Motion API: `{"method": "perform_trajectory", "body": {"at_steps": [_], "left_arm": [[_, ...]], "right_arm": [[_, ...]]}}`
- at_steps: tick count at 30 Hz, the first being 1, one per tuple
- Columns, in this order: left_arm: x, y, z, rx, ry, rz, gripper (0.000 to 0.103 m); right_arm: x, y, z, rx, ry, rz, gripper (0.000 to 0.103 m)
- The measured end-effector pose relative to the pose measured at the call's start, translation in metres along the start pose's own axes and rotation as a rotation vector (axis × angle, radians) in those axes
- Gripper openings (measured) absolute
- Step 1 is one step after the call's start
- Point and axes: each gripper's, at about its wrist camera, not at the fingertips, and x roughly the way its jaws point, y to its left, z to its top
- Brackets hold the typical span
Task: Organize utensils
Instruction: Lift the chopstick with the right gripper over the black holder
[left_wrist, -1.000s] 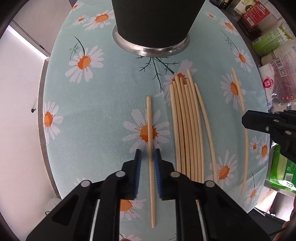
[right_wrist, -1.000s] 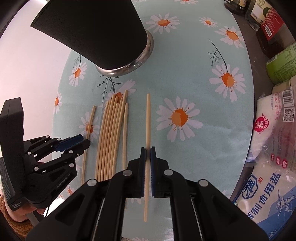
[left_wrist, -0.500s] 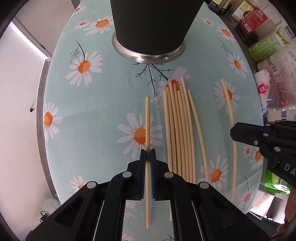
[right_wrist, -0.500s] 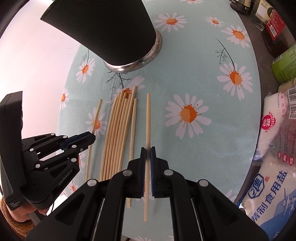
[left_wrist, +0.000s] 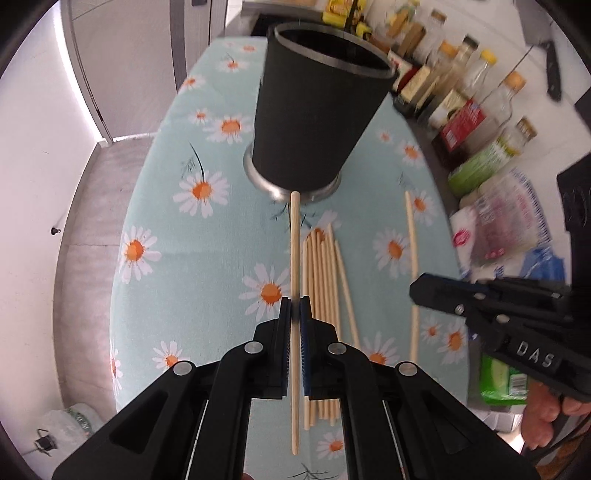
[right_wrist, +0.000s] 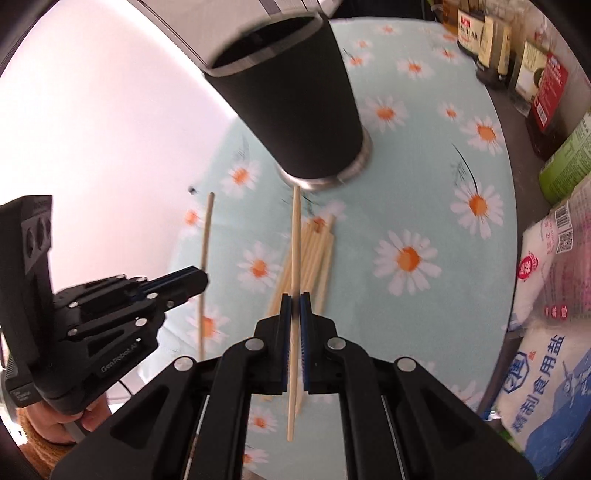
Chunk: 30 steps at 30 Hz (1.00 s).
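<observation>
My left gripper (left_wrist: 294, 306) is shut on a pale wooden chopstick (left_wrist: 294, 240) and holds it above the table, pointing at the base of the black cup (left_wrist: 317, 110). My right gripper (right_wrist: 294, 304) is shut on another chopstick (right_wrist: 295, 236), also lifted and pointing at the black cup (right_wrist: 291, 99). A bundle of several chopsticks (left_wrist: 325, 280) lies on the daisy tablecloth (left_wrist: 192, 236) below; it also shows in the right wrist view (right_wrist: 317, 254). Each gripper shows in the other's view: the right one (left_wrist: 417, 290) and the left one (right_wrist: 199, 280).
Bottles and jars (left_wrist: 461, 81) line the table's right side, with salt bags (right_wrist: 546, 295) and a green packet (left_wrist: 502, 376) nearer. The table's left edge (left_wrist: 122, 236) drops to a grey floor. A white wall (right_wrist: 110, 122) stands to the left.
Both grippers have lifted their chopsticks off the table and tilted up, so the cup's rim now shows. A second ago the left gripper was open around its chopstick; it has shut.
</observation>
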Motion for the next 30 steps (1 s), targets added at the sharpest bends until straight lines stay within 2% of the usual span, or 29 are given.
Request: {"method": "perform_trajectory", "body": {"at_steps": [4,9,18,22,30], "left_arm": [[-0.025,0.009,0.017,0.022,-0.132,-0.021,0.004],[-0.057,0.011,0.035,0.043,-0.279,-0.091,0.004],[-0.107,0.010,0.075,0.142,-0.527,-0.218,0.004],[-0.108,0.016,0.094,0.148,-0.572,-0.258,0.004],[-0.105,0.029,0.125,0.125,-0.683,-0.332,0.004]], "right_arm": [[-0.022,0.018,0.000,-0.040,-0.096,0.013,0.006],[-0.054,0.037,0.010,-0.074,-0.250,0.006,0.006],[-0.087,0.050,0.051,-0.086,-0.518,-0.001,0.006],[-0.093,0.047,0.070,-0.068,-0.607,0.003,0.006],[-0.103,0.039,0.094,-0.016,-0.728,0.032,0.006]]}}
